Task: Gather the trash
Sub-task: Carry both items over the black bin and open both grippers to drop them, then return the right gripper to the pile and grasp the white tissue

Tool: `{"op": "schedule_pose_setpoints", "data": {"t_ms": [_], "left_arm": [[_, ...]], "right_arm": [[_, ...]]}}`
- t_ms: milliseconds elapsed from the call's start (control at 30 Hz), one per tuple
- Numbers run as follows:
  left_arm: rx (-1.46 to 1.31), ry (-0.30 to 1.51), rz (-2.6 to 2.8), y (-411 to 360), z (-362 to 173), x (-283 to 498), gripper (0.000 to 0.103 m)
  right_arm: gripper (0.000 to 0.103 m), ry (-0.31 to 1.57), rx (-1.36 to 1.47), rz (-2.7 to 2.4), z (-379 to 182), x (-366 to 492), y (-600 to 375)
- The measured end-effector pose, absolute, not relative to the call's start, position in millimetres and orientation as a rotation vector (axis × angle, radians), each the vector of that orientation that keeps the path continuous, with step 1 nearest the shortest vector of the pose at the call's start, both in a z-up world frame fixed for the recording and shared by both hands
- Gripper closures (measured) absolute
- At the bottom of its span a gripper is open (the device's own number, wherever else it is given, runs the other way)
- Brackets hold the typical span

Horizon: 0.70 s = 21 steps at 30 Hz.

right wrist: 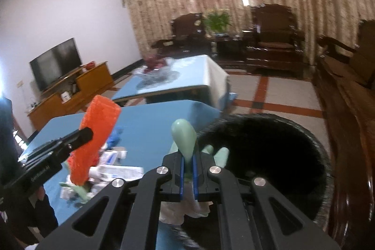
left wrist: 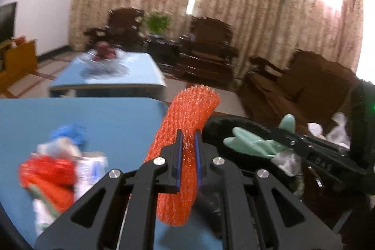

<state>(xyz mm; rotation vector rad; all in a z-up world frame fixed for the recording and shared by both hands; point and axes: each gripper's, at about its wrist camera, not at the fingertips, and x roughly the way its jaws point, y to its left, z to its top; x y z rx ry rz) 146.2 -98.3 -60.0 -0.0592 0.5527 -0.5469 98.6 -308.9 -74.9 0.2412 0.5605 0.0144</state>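
My left gripper (left wrist: 188, 136) is shut on an orange foam net sleeve (left wrist: 187, 118), which it holds lifted above the blue table (left wrist: 105, 118). The sleeve also shows in the right wrist view as the orange net (right wrist: 98, 130) in the left gripper (right wrist: 88, 132). My right gripper (right wrist: 188, 157) is shut on a pale green rubber glove (right wrist: 184, 137), seen too as the green glove (left wrist: 248, 142), beside the black trash bag (right wrist: 264, 151). A blurred trash pile (left wrist: 61, 165) of red, blue and white scraps lies on the table.
A second blue table (right wrist: 187, 76) with a vase stands beyond. Dark wooden armchairs (right wrist: 274, 39) line the curtained wall, a wooden sofa (left wrist: 304, 86) is at the right, and a television (right wrist: 56, 62) sits on a cabinet at the left.
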Motion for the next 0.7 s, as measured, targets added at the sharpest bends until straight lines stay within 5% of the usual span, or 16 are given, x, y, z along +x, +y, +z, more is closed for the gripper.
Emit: {"op": "schedule_pose_setpoints", "data": {"t_ms": [233, 333, 400, 467, 567, 700], "left_arm": [[-0.066, 0.631, -0.676, -173.7, -90.3, 171.3, 0.094], [-0.065, 0.666, -0.711, -191.2, -100.1, 171.4, 0.082], [-0.069, 0.663, -0.714, -193.6, -100.6, 170.8, 0.059], [-0.060, 0.643, -0.696, -186.6, -99.5, 167.3, 0.049], [-0.032, 0.618, -0.640, -162.3, -95.8, 155.0, 0.041], [-0.032, 0.602, -0.523, -110.2, -89.3, 142.3, 0.033]], "right_arm": [[0.093, 0.602, 0.260, -0.109, -96.0, 104.2, -361.3], [0.078, 0.608, 0.267, -0.183, -103.5, 104.0, -378.2], [0.060, 0.594, 0.273, -0.217, -103.8, 100.4, -383.7], [0.035, 0.568, 0.273, -0.255, -101.2, 96.8, -383.9], [0.020, 0.552, 0.260, -0.256, -98.6, 95.3, -376.5], [0.014, 0.537, 0.227, -0.193, -94.2, 96.2, -340.7]]}}
